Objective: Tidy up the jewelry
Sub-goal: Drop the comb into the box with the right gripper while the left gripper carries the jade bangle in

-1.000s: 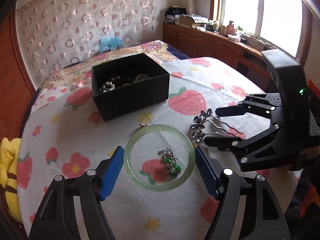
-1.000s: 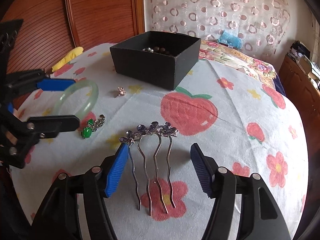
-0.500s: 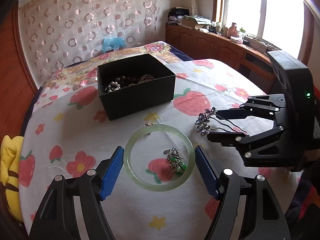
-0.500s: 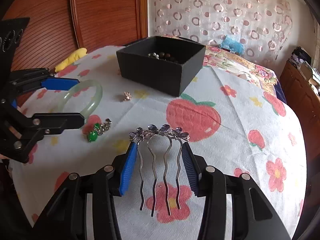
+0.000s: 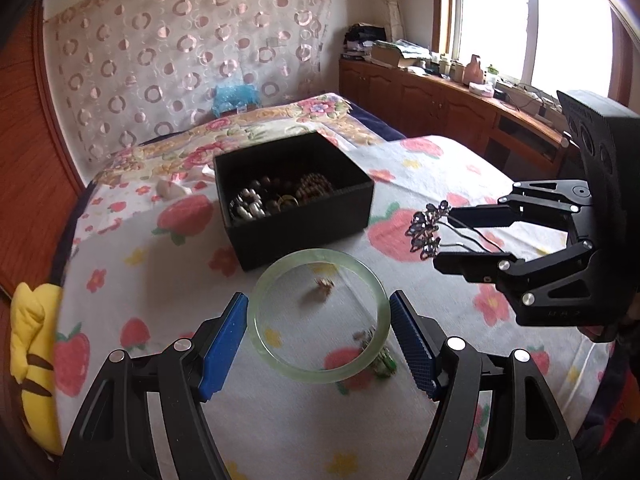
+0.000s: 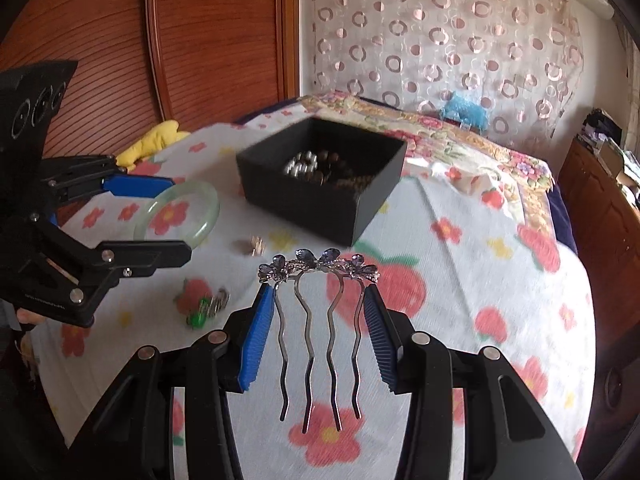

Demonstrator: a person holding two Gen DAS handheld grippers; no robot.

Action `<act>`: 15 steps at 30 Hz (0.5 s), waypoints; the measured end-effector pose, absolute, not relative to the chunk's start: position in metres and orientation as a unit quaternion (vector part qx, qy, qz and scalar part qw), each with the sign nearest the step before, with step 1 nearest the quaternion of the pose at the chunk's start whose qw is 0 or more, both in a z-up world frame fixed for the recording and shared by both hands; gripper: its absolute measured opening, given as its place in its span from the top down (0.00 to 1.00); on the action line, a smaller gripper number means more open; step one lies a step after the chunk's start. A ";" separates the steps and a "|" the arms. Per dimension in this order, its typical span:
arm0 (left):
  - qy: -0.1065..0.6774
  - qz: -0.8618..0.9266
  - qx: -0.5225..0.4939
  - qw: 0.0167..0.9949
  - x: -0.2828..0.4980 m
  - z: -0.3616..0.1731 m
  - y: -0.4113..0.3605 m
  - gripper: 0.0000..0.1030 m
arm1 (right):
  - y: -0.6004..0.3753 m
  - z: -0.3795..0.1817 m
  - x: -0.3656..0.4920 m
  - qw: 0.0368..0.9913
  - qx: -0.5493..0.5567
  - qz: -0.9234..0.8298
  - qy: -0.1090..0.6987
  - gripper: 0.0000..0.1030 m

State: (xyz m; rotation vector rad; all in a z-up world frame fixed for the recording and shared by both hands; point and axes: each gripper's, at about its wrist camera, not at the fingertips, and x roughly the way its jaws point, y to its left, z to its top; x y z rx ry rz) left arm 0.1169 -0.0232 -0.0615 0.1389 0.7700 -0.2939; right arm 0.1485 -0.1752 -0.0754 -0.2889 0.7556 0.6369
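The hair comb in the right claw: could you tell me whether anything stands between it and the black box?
Nothing visible does. The hair comb is gripped in the right claw above the tablecloth, and the black box sits open-topped ahead. The small ring lies low, left of the path.

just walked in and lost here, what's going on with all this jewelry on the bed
A person is tidying jewelry with a hand-held gripper in each hand. The left gripper is clamped across a pale green bangle, and the right gripper pinches a silver hair comb by its outer prongs. Both pieces look lifted off the flowered bedspread. A black box ahead already holds beads. A small ring and a green pendant lie loose on the cloth.
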 end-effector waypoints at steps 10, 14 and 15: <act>0.354 -0.124 0.063 0.925 0.147 -0.037 -0.008 0.33 | -0.149 -0.047 0.209 0.876 -0.127 0.320 0.339 0.53; 0.352 -0.118 0.061 0.927 0.162 -0.032 -0.003 0.33 | -0.134 -0.046 0.236 0.872 -0.115 0.330 0.343 0.52; 0.352 -0.117 0.061 0.927 0.165 -0.032 -0.002 0.33 | -0.131 -0.046 0.240 0.871 -0.114 0.331 0.344 0.52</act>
